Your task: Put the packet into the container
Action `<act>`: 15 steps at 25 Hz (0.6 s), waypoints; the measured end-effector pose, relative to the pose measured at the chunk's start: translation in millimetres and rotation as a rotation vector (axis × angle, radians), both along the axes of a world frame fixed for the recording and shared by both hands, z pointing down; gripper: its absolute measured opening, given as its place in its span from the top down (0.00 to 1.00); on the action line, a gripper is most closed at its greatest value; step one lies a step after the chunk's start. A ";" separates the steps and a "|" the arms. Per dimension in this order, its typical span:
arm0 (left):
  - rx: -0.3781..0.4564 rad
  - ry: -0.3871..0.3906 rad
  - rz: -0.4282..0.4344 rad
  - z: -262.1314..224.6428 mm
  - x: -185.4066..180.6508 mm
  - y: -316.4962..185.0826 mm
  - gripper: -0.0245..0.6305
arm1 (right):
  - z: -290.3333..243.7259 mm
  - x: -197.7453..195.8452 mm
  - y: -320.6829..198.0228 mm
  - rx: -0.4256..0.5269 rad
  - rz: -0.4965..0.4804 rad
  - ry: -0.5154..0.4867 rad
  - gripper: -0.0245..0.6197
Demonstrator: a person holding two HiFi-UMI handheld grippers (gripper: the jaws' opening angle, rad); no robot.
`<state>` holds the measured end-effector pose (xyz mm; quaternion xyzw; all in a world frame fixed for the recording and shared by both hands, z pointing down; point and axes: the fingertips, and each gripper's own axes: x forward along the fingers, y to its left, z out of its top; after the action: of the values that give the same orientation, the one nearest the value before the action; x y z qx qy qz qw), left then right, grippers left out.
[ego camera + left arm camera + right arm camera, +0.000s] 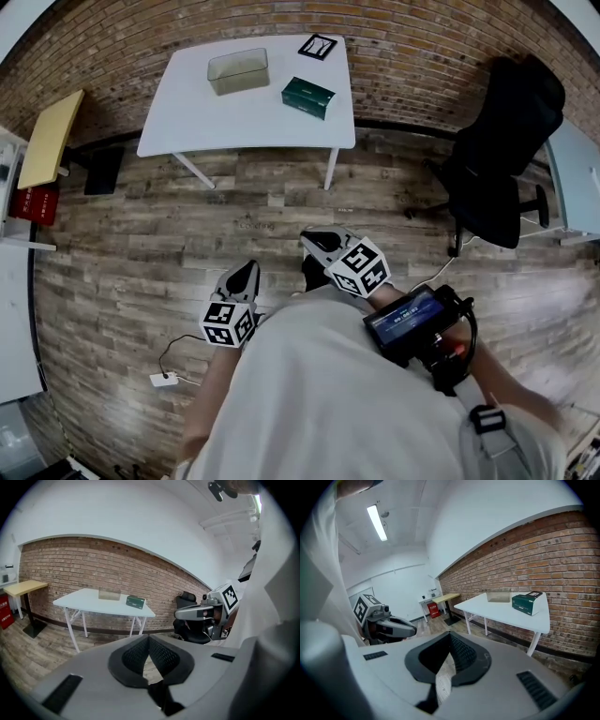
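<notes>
With the left gripper [247,270] and right gripper [312,238] both closed on nothing, well away from the white table [187,127], the green packet [308,97] lies near its right edge beside the clear container [238,70]; it looks light and boxy, best pinched across its narrow sides.

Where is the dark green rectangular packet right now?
In the head view, the dark green rectangular packet lies on the white table by the brick wall, right of the clear plastic container.

Container [238,70] left of packet [308,97] on table [187,122], chair [506,141] to right
</notes>
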<state>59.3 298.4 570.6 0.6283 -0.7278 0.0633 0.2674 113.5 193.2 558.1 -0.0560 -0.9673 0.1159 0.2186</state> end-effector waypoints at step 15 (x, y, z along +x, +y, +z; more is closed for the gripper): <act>-0.048 0.014 -0.034 10.0 -52.8 -17.3 0.95 | 13.3 -57.2 -26.6 -0.025 -0.023 0.030 0.95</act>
<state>6.5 281.2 580.6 0.6096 -0.7349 0.0719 0.2884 56.3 166.6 571.4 -0.0681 -0.9617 0.1261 0.2337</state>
